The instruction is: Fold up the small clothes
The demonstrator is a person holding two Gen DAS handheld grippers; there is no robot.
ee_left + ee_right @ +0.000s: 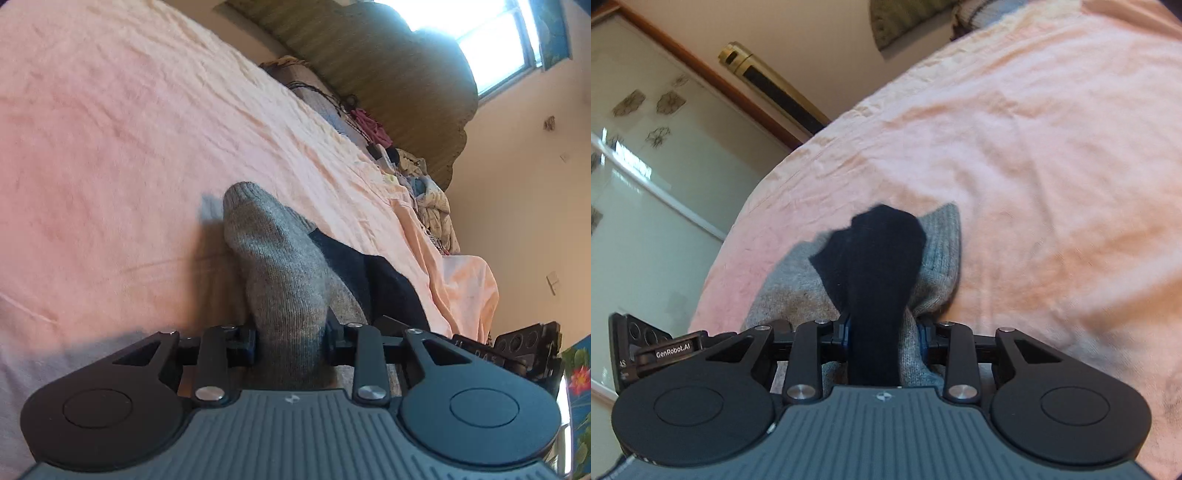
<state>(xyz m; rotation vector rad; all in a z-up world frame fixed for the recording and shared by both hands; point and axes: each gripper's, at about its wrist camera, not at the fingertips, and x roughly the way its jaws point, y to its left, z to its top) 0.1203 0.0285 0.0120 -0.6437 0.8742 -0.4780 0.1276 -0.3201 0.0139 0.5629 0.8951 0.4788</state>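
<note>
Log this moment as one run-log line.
left tongs: shut on grey sock | right tongs: shut on sock's dark toe | surface: pink bedsheet

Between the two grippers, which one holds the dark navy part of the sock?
The right gripper. Its jaws pinch the dark navy part together with grey knit, while the left gripper grips only the grey sock end.
</note>
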